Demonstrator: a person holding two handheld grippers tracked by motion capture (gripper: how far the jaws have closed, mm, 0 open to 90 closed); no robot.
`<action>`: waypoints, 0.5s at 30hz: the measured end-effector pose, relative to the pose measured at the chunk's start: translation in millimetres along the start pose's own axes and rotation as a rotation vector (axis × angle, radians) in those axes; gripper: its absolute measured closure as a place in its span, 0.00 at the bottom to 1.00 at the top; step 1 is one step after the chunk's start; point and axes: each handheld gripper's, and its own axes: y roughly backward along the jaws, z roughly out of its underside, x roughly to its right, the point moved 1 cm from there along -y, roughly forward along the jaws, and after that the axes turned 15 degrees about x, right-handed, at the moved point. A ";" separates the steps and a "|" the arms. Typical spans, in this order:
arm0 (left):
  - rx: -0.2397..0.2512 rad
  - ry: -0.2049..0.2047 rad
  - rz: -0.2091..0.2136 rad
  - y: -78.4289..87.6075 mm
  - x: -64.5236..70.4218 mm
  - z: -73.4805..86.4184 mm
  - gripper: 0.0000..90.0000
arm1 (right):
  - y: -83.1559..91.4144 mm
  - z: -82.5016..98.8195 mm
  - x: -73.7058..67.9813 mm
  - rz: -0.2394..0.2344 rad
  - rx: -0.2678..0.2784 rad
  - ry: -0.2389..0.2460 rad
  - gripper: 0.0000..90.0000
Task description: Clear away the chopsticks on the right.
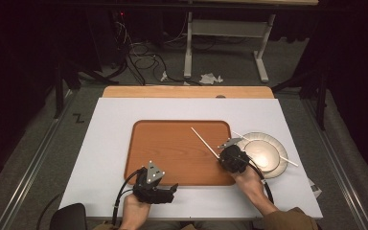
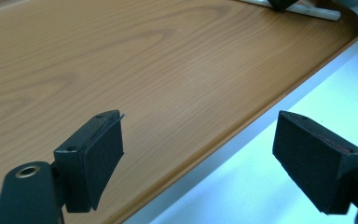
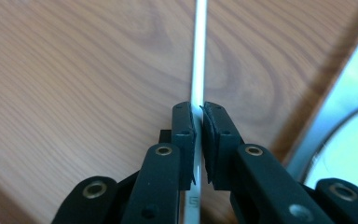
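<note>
A brown wooden tray (image 1: 172,148) lies in the middle of the white table top (image 1: 105,158). My right gripper (image 1: 222,155) is over the tray's right end, shut on a thin white chopstick (image 1: 203,141) that points away to the far left. In the right gripper view the pads pinch the chopstick (image 3: 199,56) between them at the right gripper (image 3: 199,112), above the tray (image 3: 74,70). My left gripper (image 1: 174,188) rests at the tray's near edge, open with nothing between its pads. From the left gripper (image 2: 200,140) the tray (image 2: 121,60) stretches ahead, with the chopstick (image 2: 317,11) at its far corner.
A pale round plate (image 1: 263,153) sits just right of the tray, with a second white chopstick (image 1: 290,163) lying across it. The plate's rim (image 3: 349,154) shows beside the tray edge. Beyond the table are a floor with cables and a desk frame (image 1: 188,48).
</note>
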 end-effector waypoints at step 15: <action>-0.005 -0.008 0.030 -5.1 1.2 -3.6 0.18 | 16.4 2.7 -0.9 0.025 0.044 0.012 0.82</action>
